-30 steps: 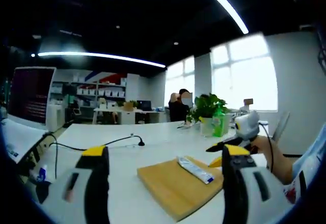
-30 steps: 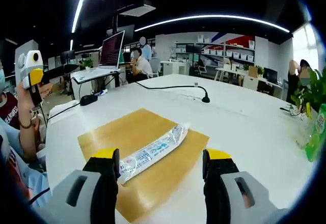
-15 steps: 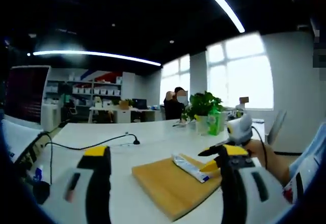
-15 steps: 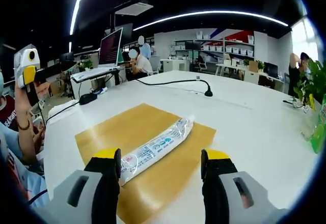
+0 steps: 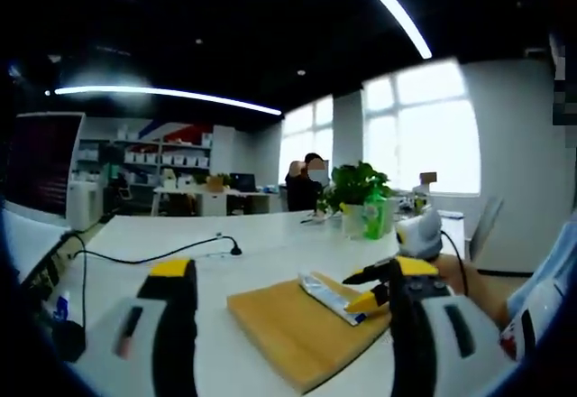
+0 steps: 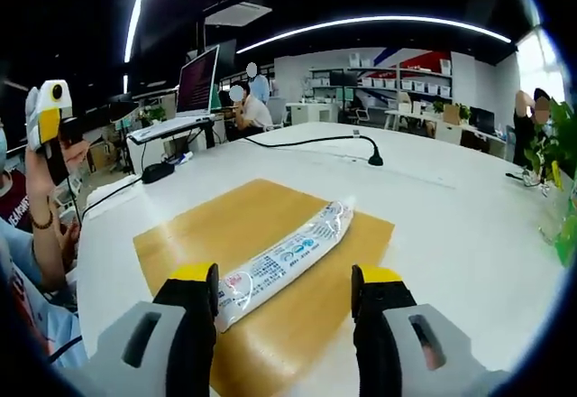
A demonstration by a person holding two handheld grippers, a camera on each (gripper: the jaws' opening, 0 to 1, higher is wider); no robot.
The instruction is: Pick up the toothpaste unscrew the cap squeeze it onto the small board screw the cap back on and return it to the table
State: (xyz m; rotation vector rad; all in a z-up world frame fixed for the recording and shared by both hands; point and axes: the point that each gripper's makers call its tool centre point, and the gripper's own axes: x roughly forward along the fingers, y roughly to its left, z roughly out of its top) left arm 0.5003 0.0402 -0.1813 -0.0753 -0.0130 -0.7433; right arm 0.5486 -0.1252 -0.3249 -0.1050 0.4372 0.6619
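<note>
A toothpaste tube (image 6: 284, 263) in clear printed wrap lies slantwise on the small wooden board (image 6: 207, 235) on the white table. My right gripper (image 6: 282, 298) stands open just above the tube's near end, one jaw on each side, not touching it. In the left gripper view the same tube (image 5: 329, 295) lies on the board (image 5: 288, 329). My left gripper (image 5: 287, 290) is open and held well above the table, left of the board. The right gripper (image 5: 389, 287) comes in from the right beside the tube. The left gripper (image 6: 52, 119) is raised at the far left, in a hand.
A black cable (image 6: 311, 141) with a small stand runs across the white table (image 6: 433, 235) beyond the board. A black mouse (image 6: 156, 175) and a laptop (image 6: 185, 113) sit at the left. Green plants (image 5: 356, 197) stand at the table's far end. People sit at desks behind.
The right gripper has moved a little closer to the tube's near end, and its jaws have narrowed slightly. The left gripper view has drifted slightly; the tube and board lie as before.
</note>
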